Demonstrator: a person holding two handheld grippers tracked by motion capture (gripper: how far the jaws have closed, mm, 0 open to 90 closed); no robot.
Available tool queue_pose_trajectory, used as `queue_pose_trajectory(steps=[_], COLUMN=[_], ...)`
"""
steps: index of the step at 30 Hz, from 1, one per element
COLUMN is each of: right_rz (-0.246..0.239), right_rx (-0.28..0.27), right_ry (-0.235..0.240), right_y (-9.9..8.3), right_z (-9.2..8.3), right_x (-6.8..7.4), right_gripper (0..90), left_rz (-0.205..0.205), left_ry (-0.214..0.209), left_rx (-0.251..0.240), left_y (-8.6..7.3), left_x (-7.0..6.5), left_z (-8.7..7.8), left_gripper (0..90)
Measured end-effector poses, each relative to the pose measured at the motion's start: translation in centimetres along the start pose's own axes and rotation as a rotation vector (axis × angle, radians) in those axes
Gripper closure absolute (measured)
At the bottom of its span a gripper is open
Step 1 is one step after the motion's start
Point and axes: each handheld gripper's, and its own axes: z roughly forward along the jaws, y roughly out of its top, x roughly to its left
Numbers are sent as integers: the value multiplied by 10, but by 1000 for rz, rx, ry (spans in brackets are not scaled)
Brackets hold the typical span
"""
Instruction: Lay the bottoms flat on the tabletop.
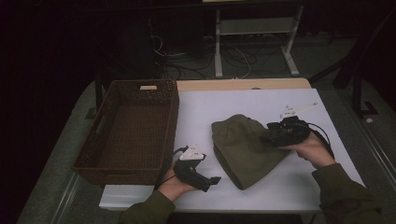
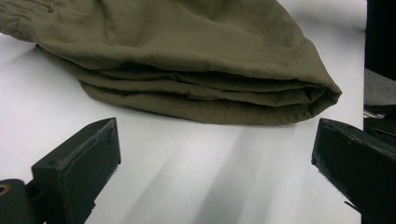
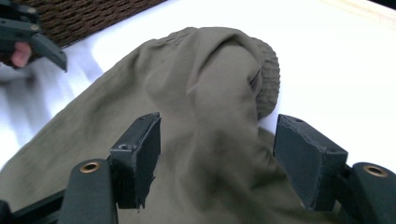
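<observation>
While the folded olive garment point(image 1: 245, 149) lies on the white table point(image 1: 299, 186), at 3 o'clock of the wicker basket point(image 1: 133, 128), folding looks just finished.
Right gripper point(image 1: 275, 135) over the garment's 2 o'clock edge, jaws parted and pressing no cloth; left gripper point(image 1: 210, 181) at its 8 o'clock corner, jaws wide and empty. Next, probably: pinching the stacked layers from both sides, then lifting level toward the basket.

Lab or test room, dimly lit. Indicated by a white-covered worktop point(image 1: 261, 100) set up as a recording station, loose cables point(image 1: 187, 63) tangled on the grey floor behind it, and a bare white metal stand frame point(image 1: 254, 39). No domestic furnishing is seen.
</observation>
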Motion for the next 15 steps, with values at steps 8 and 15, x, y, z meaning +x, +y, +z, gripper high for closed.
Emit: queue_pose_trajectory(steps=[8, 15], right_rz=[-9, -26], right_rx=[14, 38], right_ry=[-5, 48], right_y=[-9, -20], right_z=[-16, -13], right_x=[17, 33], right_gripper=[319, 324], left_rz=[2, 1], left_ry=[1, 3], left_rx=[1, 0], left_y=[0, 0], left_x=[0, 0], left_z=[0, 0], left_gripper=[10, 10])
